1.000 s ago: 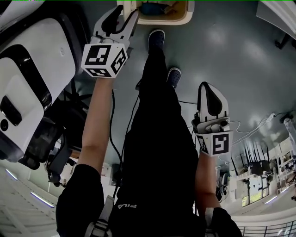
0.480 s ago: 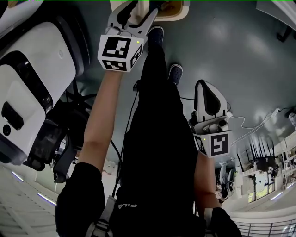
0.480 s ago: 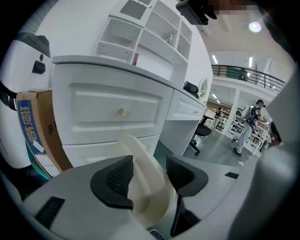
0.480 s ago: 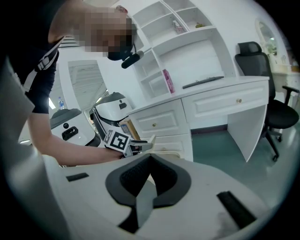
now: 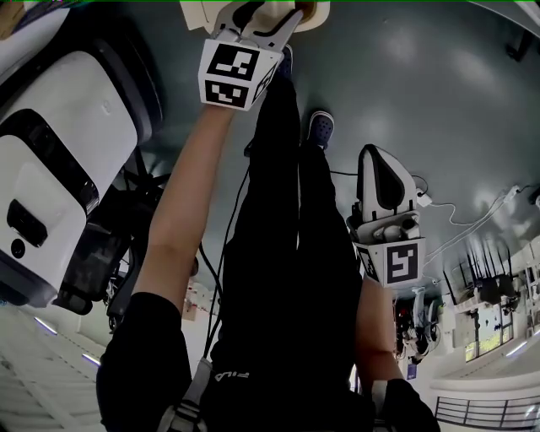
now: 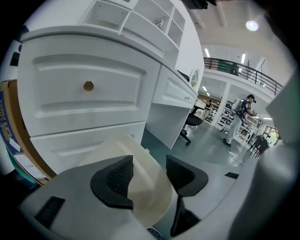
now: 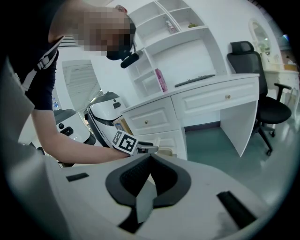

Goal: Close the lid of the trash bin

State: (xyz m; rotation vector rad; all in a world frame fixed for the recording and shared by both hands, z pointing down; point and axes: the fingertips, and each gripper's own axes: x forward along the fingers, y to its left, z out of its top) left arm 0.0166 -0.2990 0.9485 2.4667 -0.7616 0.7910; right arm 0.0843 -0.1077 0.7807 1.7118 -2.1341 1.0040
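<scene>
The trash bin (image 5: 314,12) stands on the grey floor (image 5: 439,101) just past the person's shoes, at the top edge of the head view and close in front of a white drawer unit (image 6: 93,108). Its lid (image 6: 140,197) is a smooth cream plastic flap with a rounded edge.

Over the last second the left tool (image 6: 149,166) has reached forward from above the legs to the bin's rim. Its jaws now stand wide, and the lid's curved edge lies in the gap between the dark, ribbed pads; I cannot tell whether either pad touches it. That probably means the closing push or pinch is about to begin, with the lid not yet down.

The right tool (image 7: 150,158) has barely moved. It hangs beside the leg, well away from the bin, its jaws together on nothing.
</scene>
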